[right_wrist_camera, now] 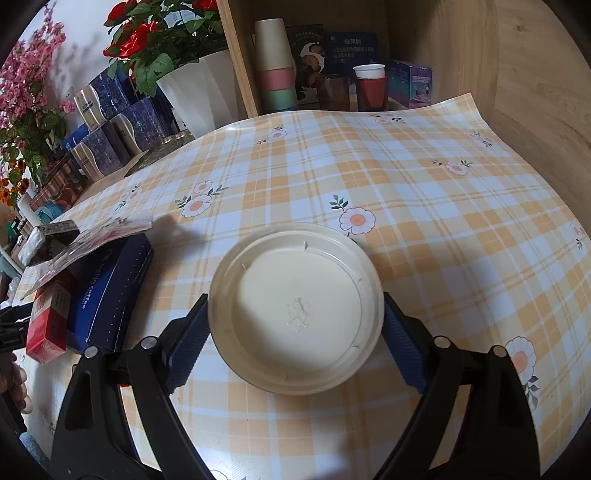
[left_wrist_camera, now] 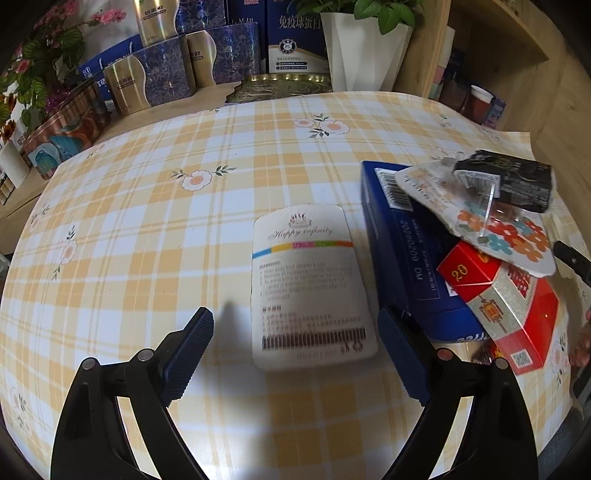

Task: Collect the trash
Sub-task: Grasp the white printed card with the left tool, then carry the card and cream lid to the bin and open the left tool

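Observation:
A white printed packet (left_wrist_camera: 312,288) lies flat on the checked tablecloth (left_wrist_camera: 147,221), between the open fingers of my left gripper (left_wrist_camera: 295,347), which hovers just above it. To its right is a trash pile: a blue box (left_wrist_camera: 402,251), a red carton (left_wrist_camera: 506,302), a flowered wrapper (left_wrist_camera: 480,218) and a black packet (left_wrist_camera: 517,181). My right gripper (right_wrist_camera: 295,339) is closed around a cream plastic lid (right_wrist_camera: 295,306), both pads touching its rim. The pile shows at the left of the right wrist view, with the blue box (right_wrist_camera: 107,295).
Tins and blue boxes (left_wrist_camera: 162,74) and a white plant pot (left_wrist_camera: 365,48) stand along the back. A wooden shelf (right_wrist_camera: 332,85) holds stacked cups. Flowers (right_wrist_camera: 155,33) stand at the back left. The cloth's edge curls up at the right (right_wrist_camera: 476,107).

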